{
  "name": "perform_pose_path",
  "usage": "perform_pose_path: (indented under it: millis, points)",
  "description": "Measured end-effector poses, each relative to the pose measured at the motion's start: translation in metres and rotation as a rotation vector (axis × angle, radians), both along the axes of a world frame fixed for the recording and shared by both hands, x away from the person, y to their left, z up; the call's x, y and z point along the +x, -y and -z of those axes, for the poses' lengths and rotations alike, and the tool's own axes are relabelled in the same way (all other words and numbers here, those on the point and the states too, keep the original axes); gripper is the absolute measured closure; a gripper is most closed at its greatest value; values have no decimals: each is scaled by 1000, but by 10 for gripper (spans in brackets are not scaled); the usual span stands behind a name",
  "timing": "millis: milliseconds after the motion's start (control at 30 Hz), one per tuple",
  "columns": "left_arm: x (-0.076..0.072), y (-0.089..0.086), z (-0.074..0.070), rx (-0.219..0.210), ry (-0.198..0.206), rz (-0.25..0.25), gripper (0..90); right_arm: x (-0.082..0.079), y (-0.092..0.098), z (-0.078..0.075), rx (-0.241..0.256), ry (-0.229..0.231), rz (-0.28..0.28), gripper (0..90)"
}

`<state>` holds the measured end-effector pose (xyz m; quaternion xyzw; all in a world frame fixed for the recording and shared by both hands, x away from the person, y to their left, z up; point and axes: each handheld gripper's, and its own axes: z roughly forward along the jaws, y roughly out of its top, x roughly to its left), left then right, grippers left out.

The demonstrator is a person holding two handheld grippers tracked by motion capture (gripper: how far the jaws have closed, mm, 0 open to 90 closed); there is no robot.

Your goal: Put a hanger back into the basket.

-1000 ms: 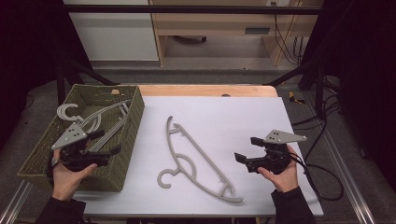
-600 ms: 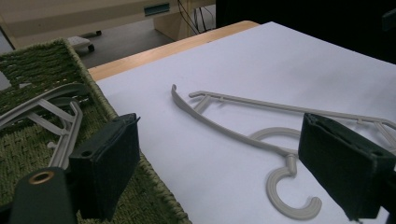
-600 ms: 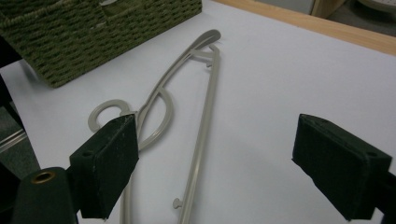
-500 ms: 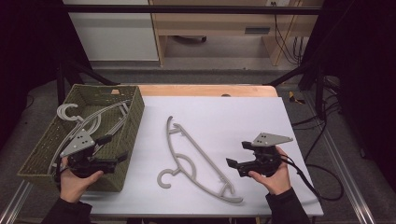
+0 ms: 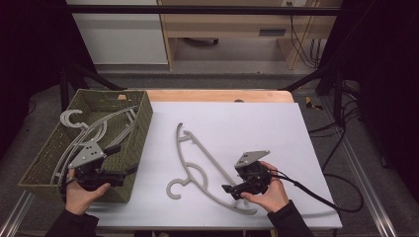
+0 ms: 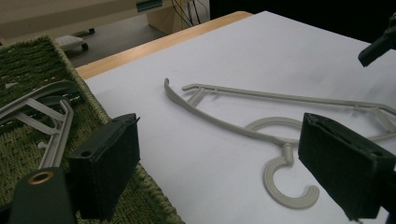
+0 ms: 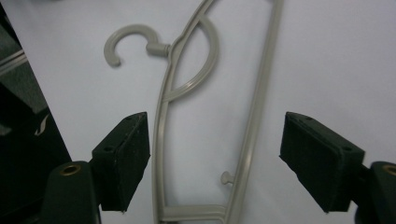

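At the left end of a white-topped table (image 5: 257, 123) with a pale wooden far edge, a rectangular olive-green woven basket (image 5: 141, 131) already holds grey plastic coat hangers (image 5: 94, 131). At least two hooks and frames overlap inside it; the exact count cannot be told. Over the basket's near right corner a person's left hand holds the left gripper (image 5: 129, 170), its black jaws spread wide with nothing between them. The left gripper view looks out past the basket's rim toward the tabletop.

Right of the basket, one more grey plastic coat hanger (image 5: 197, 160) lies flat on the white surface, apart from the basket wall. Its hook (image 5: 174, 190) curls toward the near edge and its long bar runs away from the basket at a slant.

Farther right of the basket, the right gripper (image 7: 215, 154) hangs low over the near shoulder of this loose hanger. Its jaws stand wide open on either side of the two grey bars, not closed on either bar.

Judged from the layout, the work is gathering hangers into the basket. Several appear stowed, and the single hanger on the table looks to be the last, yet to be grasped, lifted and laid in. The count stands at one basket, one loose hanger and two grippers.
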<state>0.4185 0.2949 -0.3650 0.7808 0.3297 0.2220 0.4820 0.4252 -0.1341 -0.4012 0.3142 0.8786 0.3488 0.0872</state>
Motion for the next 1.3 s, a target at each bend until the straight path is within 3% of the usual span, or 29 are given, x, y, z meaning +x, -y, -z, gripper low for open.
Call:
perform_pose_path:
  millis: [167, 267, 367, 433, 600, 800, 967, 1000, 1100, 1200, 1300]
  points:
    - [1, -1, 1, 5, -9, -8, 126, -1, -13, 10, -47, -43, -39, 311]
    - [1, 0, 1, 7, -8, -8, 127, -3, -24, 21, -111, -79, -86, 367]
    - [1, -1, 1, 8, -7, -6, 128, -3, -29, 26, -140, -89, -119, 402]
    - [1, -1, 1, 6, -7, -6, 129, -6, -36, 33, -185, -107, -155, 466]
    - [0, 0, 1, 10, -7, -4, 130, -7, -44, 43, -224, -165, -173, 579]
    - [0, 0, 1, 13, -7, -2, 134, -6, -47, 52, -282, -165, -215, 685]
    - [0, 1, 2, 19, -10, 3, 135, -6, -47, 51, -286, -167, -234, 778]
    - [0, 2, 2, 20, -10, 4, 135, -6, -47, 51, -278, -191, -236, 801]
    - [0, 2, 2, 19, -11, 5, 136, -5, -46, 50, -287, -191, -239, 805]
    - [0, 2, 2, 23, -11, 8, 136, -2, -40, 48, -346, -163, -225, 817]
    - [0, 3, 2, 22, -11, 9, 136, 0, -36, 48, -354, -159, -208, 799]
